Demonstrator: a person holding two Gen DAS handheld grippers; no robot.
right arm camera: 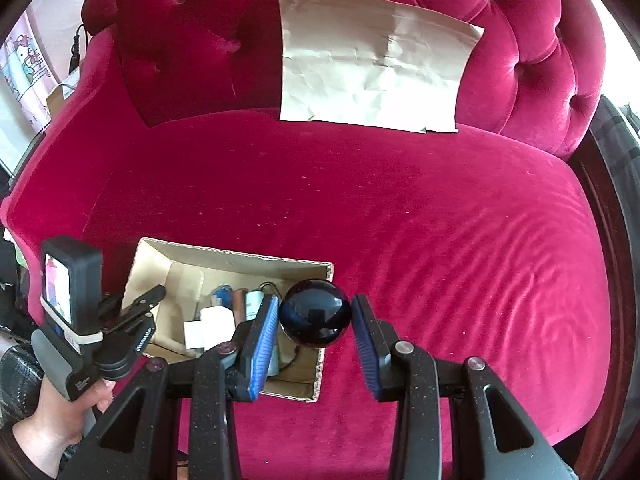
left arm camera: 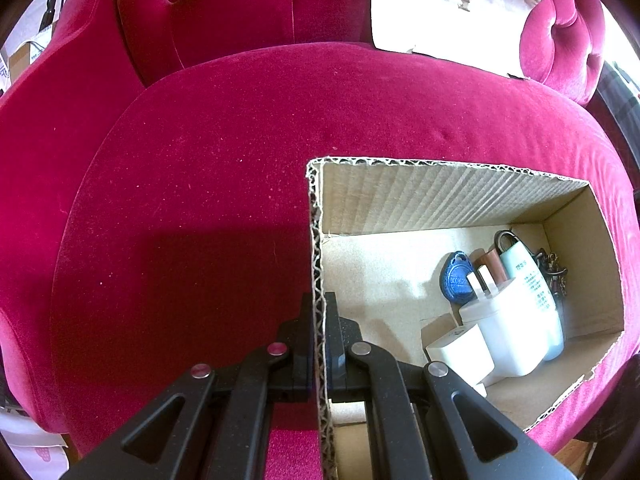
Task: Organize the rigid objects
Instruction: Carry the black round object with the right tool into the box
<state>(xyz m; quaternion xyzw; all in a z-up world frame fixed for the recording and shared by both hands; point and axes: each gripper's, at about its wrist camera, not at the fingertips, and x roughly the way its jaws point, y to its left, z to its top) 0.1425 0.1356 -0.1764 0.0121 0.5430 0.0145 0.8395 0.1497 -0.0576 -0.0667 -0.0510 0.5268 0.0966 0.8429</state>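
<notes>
An open cardboard box (left arm camera: 440, 196) sits on a red velvet sofa seat; it also shows in the right wrist view (right arm camera: 168, 256). Inside lie white plug adapters (left arm camera: 500, 332), a blue key fob (left arm camera: 456, 276), a brown tube, a pale bottle (left arm camera: 532, 280) and dark keys. My left gripper (left arm camera: 319, 320) is shut on the box's left wall. My right gripper (right arm camera: 315, 316) holds a glossy black ball (right arm camera: 315, 312) between its blue pads, above the box's right end.
A crumpled brown paper sheet (right arm camera: 372, 60) leans on the sofa backrest. The tufted red backrest and armrest (right arm camera: 560, 60) curve around the seat. The left hand-held gripper with its camera (right arm camera: 72, 312) shows at the left. Clutter stands beyond the sofa's left edge.
</notes>
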